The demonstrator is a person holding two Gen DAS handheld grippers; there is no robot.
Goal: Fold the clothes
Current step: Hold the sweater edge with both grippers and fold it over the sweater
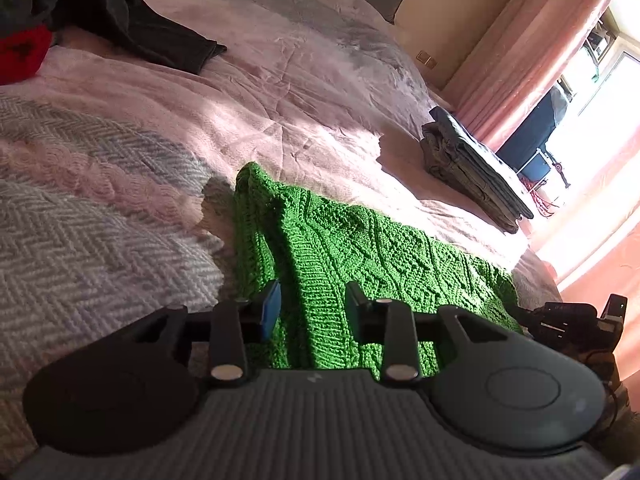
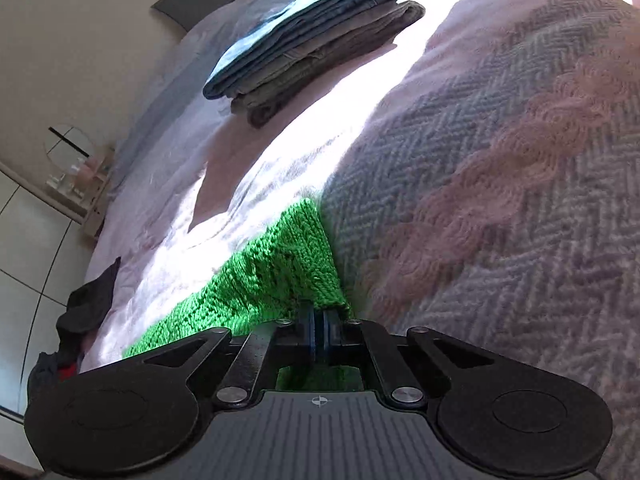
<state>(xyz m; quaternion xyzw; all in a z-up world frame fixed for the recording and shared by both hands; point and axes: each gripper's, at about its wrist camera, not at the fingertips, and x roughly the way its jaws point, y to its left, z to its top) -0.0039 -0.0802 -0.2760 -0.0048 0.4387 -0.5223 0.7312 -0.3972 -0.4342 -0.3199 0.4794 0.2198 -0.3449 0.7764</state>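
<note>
A green cable-knit sweater (image 1: 360, 248) lies on the bed, partly folded, with one corner raised at the far left. My left gripper (image 1: 314, 306) is open just above its near edge, the knit showing between the fingers. My right gripper (image 2: 319, 326) is shut on the sweater (image 2: 272, 268) at its near edge. The other gripper (image 1: 568, 322) shows at the sweater's right edge in the left wrist view.
The bed has a pink cover (image 1: 280, 80) and a grey herringbone blanket (image 1: 80, 240). A stack of folded clothes (image 1: 472, 164) sits at the right edge, also in the right wrist view (image 2: 312, 36). Dark clothes (image 1: 140, 28) and a red item (image 1: 20, 56) lie far left. Pink curtains (image 1: 540, 40) hang right.
</note>
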